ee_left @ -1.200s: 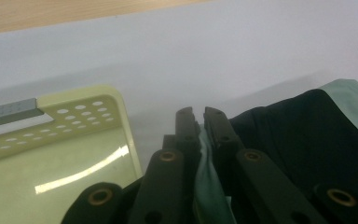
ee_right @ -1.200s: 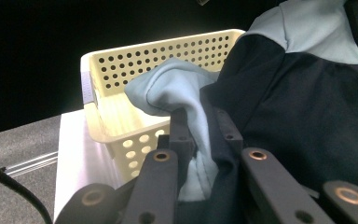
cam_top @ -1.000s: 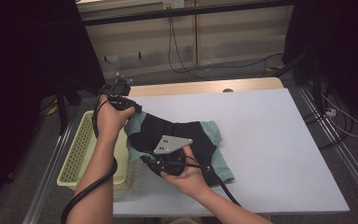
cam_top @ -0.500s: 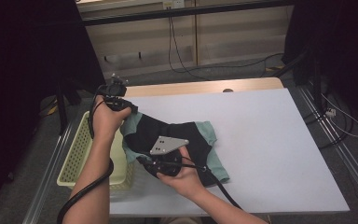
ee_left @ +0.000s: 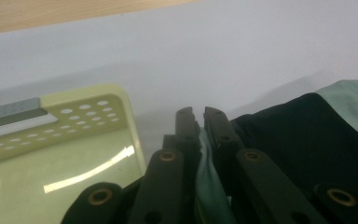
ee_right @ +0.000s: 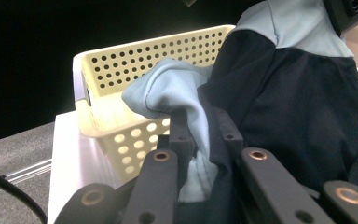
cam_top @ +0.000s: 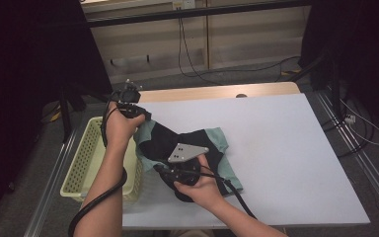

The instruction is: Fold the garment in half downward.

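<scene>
Since the earlier frame, the garment [cam_top: 187, 148] is carried toward the basket [cam_top: 81, 165], pinched by both the left gripper [ee_left: 198, 116] and the right gripper [ee_right: 200, 119]; trailing fabric could be snagged on the rim.

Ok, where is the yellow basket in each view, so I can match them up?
High view: yellow basket at lower left, off the table's left edge, under the left forearm.
Left gripper view: basket rim at left, beside the jaws.
Right gripper view: basket at upper middle, behind the cloth.
Shared landmark: the black-and-teal garment.
</scene>
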A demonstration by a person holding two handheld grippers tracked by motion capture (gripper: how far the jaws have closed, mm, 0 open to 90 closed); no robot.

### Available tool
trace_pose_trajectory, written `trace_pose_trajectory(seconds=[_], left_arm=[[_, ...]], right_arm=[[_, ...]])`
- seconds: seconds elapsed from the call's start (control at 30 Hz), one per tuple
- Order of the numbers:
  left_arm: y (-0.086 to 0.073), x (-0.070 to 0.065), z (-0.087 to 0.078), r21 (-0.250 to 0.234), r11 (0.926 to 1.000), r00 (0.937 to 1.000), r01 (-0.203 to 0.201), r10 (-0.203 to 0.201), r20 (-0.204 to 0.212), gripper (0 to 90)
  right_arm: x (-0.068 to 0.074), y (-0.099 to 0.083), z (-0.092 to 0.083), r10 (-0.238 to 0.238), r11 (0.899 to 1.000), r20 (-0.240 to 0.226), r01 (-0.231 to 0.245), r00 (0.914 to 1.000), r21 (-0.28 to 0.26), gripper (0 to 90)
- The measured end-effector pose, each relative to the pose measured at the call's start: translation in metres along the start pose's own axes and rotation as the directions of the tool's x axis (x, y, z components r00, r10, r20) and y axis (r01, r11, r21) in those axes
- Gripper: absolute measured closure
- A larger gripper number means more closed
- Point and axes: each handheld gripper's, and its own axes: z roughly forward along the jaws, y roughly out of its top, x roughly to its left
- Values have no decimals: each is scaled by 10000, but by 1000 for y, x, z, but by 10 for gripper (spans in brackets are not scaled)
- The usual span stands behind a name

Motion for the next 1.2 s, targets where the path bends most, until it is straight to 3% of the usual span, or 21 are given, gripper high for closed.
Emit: trace_pose_trajectory(seconds=[1.2], left_arm=[[4, -31, 39, -50, 9992, 9988, -384, 386, 308, 836]], right_arm=[[-16, -25, -24, 234, 9990, 610, -256, 9979, 355, 822]])
